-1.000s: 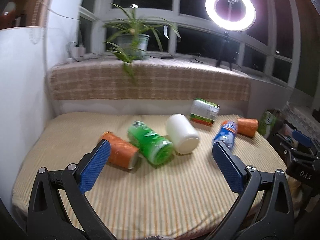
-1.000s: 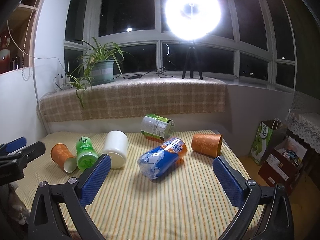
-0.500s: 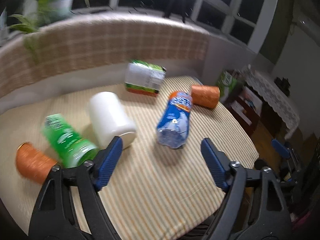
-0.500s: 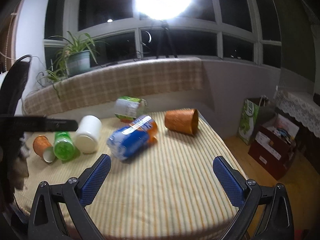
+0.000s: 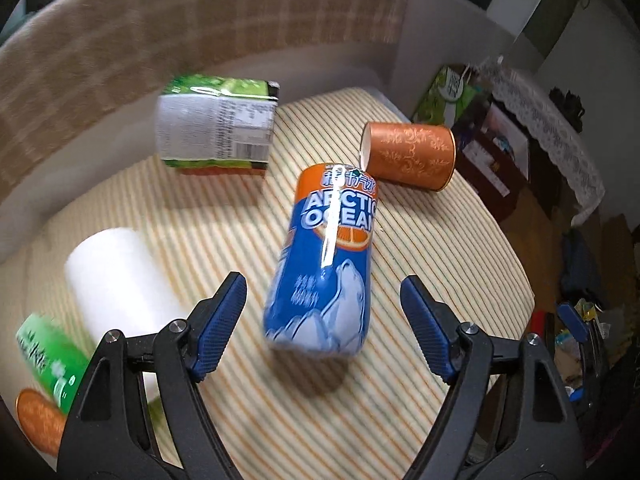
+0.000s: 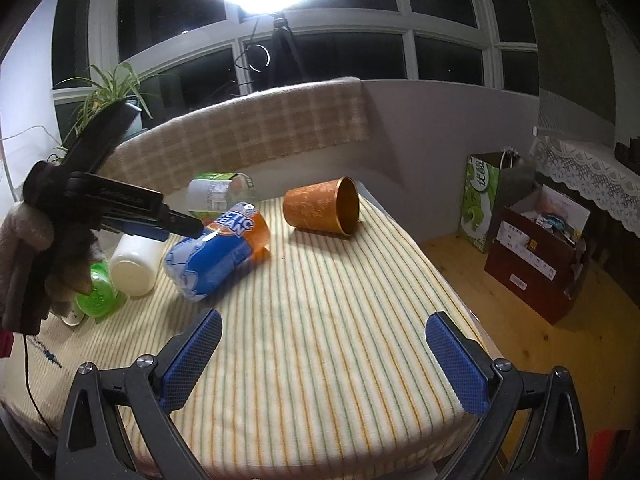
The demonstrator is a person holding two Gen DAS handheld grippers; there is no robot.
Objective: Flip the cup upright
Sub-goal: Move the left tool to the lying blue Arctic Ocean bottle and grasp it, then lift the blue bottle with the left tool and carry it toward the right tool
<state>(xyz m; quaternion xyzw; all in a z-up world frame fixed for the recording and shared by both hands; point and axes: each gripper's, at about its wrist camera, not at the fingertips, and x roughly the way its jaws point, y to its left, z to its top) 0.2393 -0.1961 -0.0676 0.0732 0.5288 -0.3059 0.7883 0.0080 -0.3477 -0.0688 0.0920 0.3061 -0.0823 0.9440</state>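
Several cups lie on their sides on the striped table (image 6: 320,320). A blue and orange Arctic Ocean cup (image 5: 326,264) lies between the open jaws of my left gripper (image 5: 322,326), which hovers just above it without touching. It also shows in the right wrist view (image 6: 216,252). An orange patterned cup (image 5: 410,156) (image 6: 322,212) lies behind it, mouth to the right. My right gripper (image 6: 324,360) is open and empty over the table's front right part. The left gripper (image 6: 132,212) shows in the right wrist view, held in a gloved hand.
A green and white labelled cup (image 5: 218,126), a white cup (image 5: 116,280), a green cup (image 5: 44,356) and another orange cup (image 5: 38,420) also lie on the table. A checked cloth ledge (image 6: 248,136) runs behind. Boxes and bags (image 6: 532,236) stand on the floor at right.
My left gripper has swung right and down, from the green and white cups to over the blue cup. My right gripper has turned right and moved closer to the table.
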